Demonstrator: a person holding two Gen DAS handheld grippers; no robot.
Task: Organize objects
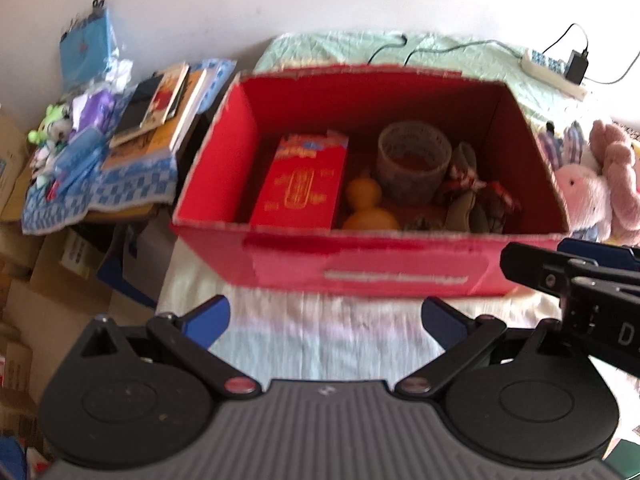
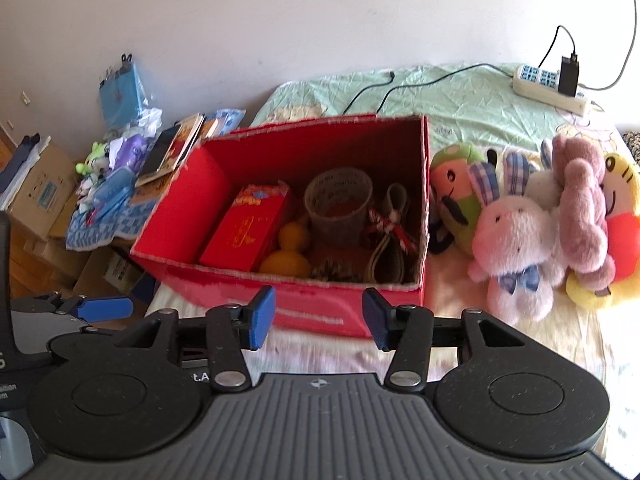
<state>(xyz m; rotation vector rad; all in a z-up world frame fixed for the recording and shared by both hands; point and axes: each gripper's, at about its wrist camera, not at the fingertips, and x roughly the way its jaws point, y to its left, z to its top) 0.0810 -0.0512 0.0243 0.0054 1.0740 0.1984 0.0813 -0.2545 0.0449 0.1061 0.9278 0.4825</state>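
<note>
At the bottom of the right wrist view the right gripper [image 2: 318,322] hangs with its blue fingers [image 2: 262,317] apart and nothing between them. In the left wrist view the left gripper [image 1: 326,320] sits low in the frame, its fingers spread wider still, also empty.

Just beyond both, mid-frame, stands the red box [image 2: 280,312], its long side facing the fingers. Inside it lie a red carton [image 2: 244,234], an orange gourd [image 2: 288,254], a grey cup [image 2: 338,208] and some striped fabric with a bow [image 2: 390,232].

The plush toys are probably what is left to pack. They lie outside the box, at the right of the frame, up and to the right of the right gripper's fingers. The pink rabbit [image 2: 514,236] is the nearest of them, close beside the box's right wall, lying face up with its ears pointing away and its body running near to far. It looks soft and fluffy, with a blue bow at the neck. The right gripper is clearly the nearer one; in the left view the rabbit [image 1: 580,188] sits at the far right edge.

Behind it crowd a green plush [image 2: 458,192], a mauve one [image 2: 582,208] and a yellow one [image 2: 620,216].
</note>
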